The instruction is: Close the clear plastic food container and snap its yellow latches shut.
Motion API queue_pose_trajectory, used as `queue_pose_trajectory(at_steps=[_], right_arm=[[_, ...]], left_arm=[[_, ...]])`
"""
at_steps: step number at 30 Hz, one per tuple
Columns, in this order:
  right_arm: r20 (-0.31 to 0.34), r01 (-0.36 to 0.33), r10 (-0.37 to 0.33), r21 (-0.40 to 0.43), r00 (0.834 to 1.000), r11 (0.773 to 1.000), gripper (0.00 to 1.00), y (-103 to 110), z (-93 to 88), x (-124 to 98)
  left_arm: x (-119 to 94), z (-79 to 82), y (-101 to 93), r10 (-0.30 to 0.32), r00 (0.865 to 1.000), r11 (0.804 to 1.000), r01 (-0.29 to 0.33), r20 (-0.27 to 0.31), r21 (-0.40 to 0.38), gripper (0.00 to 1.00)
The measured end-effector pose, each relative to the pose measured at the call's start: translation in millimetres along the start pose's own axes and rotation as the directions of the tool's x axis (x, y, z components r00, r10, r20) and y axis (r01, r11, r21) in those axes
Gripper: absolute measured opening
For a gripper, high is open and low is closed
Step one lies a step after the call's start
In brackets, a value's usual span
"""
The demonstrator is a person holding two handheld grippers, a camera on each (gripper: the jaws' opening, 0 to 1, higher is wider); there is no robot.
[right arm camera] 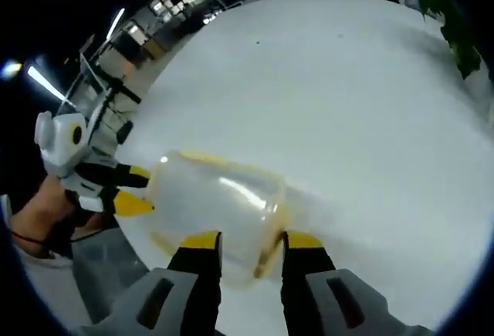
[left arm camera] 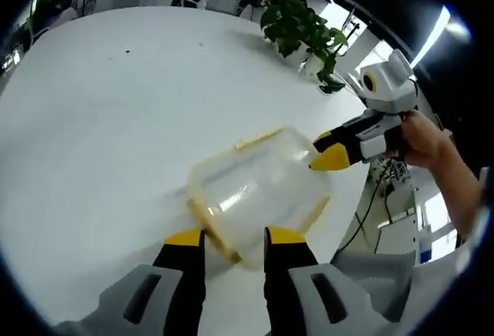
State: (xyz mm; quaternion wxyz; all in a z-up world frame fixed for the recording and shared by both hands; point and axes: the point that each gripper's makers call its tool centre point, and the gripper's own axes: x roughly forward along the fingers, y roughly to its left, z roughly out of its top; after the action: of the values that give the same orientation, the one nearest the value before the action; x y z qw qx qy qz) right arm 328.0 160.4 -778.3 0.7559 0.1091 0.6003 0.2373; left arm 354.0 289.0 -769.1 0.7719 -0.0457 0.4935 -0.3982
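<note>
You get bright, even ceiling-strip light (right arm camera: 42, 83) washing out the white counter (left arm camera: 116, 120), soft motion blur on the container (left arm camera: 258, 193), and fisheye bending at both views' edges.

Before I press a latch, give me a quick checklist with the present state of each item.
1. Container on table: ok.
2. Lid seated all round: cannot tell, plastic is clear and blurred.
3. Latches snapped: cannot tell.
4. Left claw open, jaws either side of container's near edge: ok.
5. Right claw open at the opposite end: ok.
6. Plant well away: ok.
</note>
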Motion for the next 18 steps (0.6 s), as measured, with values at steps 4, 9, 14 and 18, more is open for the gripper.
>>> queue_pose_trajectory(at_steps=[4, 9, 14, 18], right_arm=[[0.089, 0.03, -0.028, -0.026, 0.996, 0.999, 0.26, -3.2, 11.1, 7.0], [0.102, 0.014, -0.016, 0.022, 0.995, 1.0, 0.27, -2.7, 11.1, 6.0], [0.112, 0.036, -0.038, 0.012, 0.993, 0.999, 0.28, 0.8, 17.3, 6.6], [0.119, 0.036, -0.034, -0.016, 0.992, 0.999, 0.29, -0.4, 21.7, 5.8]], left_arm=[[-5.2, -5.9, 11.0, 0.044, 0.999, 0.999, -0.044, -0.026, 0.032, 0.24], [-6.6, -7.5, 13.0, 0.04, 0.999, 0.999, -0.039, -0.032, 0.025, 0.26], [-6.9, -7.8, 13.5, 0.033, 0.999, 0.999, -0.032, -0.034, 0.02, 0.26], [-7.1, -7.1, 13.5, 0.029, 0.999, 0.999, -0.029, -0.035, 0.018, 0.27]])
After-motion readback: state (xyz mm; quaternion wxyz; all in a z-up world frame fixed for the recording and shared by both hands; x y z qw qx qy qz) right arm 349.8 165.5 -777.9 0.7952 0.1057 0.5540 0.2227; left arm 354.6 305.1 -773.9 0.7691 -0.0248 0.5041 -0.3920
